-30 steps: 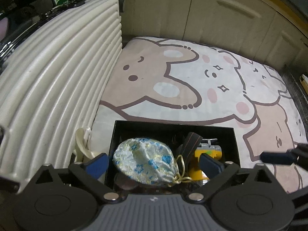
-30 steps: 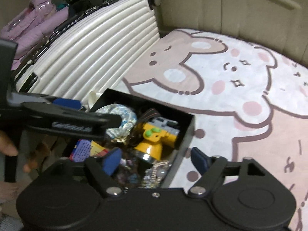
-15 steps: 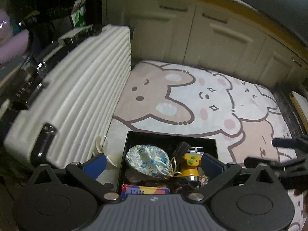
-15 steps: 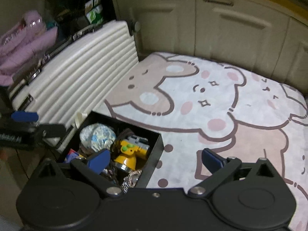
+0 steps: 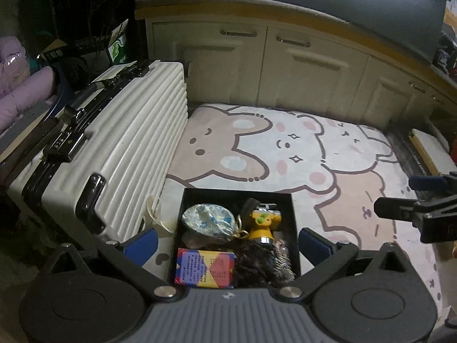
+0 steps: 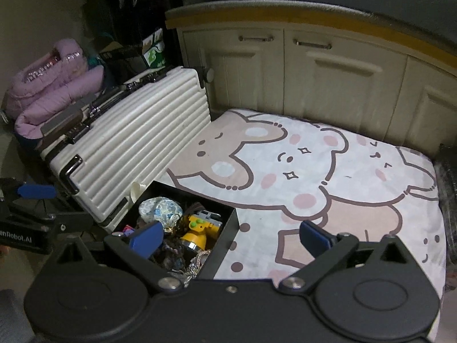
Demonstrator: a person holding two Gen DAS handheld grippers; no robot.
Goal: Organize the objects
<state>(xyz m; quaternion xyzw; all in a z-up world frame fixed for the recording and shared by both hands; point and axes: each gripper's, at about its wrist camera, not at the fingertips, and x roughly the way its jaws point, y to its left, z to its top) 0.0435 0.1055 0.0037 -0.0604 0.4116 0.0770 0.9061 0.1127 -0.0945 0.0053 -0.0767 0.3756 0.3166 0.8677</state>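
A black box [image 5: 238,193] [image 6: 228,228] sits on a bear-print mat. In it lie a blue-and-silver drawstring pouch [image 5: 210,221] [image 6: 160,210], a yellow toy [image 5: 264,223] [image 6: 198,230], a purple-and-yellow card box [image 5: 205,267] and a dark furry item [image 5: 262,260]. My left gripper [image 5: 228,245] is open and empty, held above the box's near side. My right gripper [image 6: 230,238] is open and empty, above the box's right wall. Each gripper shows at the edge of the other's view.
A white ribbed suitcase [image 5: 114,148] [image 6: 137,143] lies left of the box, touching the mat [image 5: 300,154] [image 6: 314,177]. Cream cabinet doors [image 5: 300,71] stand behind the mat. Purple padded clothing [image 6: 54,94] lies far left. A dark strip [image 5: 405,154] borders the mat's right side.
Both grippers have pulled up and back from the box, so it looks smaller and more of the room shows. Both stay open and empty. The box's contents have not moved.
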